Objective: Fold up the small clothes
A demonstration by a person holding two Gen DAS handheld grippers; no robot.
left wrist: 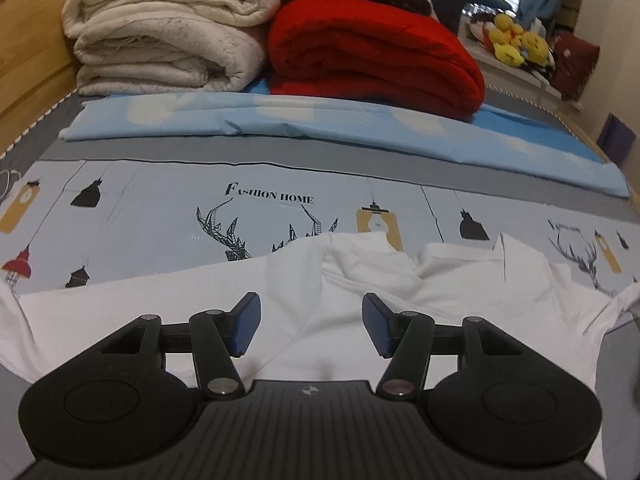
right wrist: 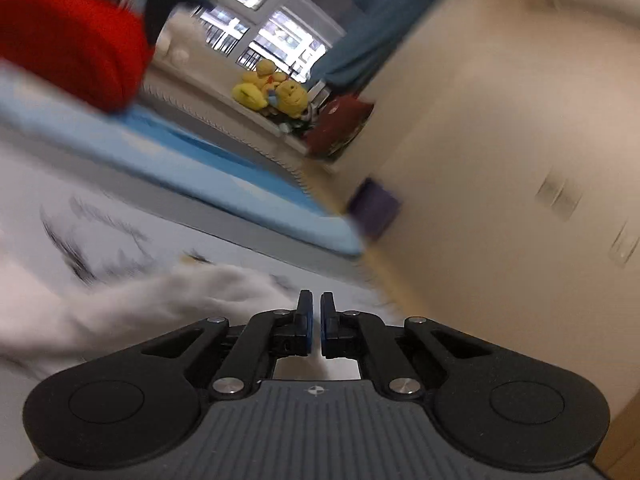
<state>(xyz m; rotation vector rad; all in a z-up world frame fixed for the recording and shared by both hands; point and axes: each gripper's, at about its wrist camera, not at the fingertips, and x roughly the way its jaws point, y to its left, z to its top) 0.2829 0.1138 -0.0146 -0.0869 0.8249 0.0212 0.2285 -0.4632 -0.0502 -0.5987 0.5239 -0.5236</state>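
The white shirt lay rumpled and unfolded on the bed; my left gripper hung apart above it, my right gripper nearly closed, pinching cloth, I judged.

Each claw, left claw and right claw, has matte black linkage arms, silver pivot screws, blue ribbed pads, round black side housings, and a grey ridged base bearing a small crosshair mark.

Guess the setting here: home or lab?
Most likely a home bedroom. The white garment lies on a printed bedsheet, with folded blankets, cream and red, stacked behind. Yellow plush toys sit on a window ledge beside teal curtains.
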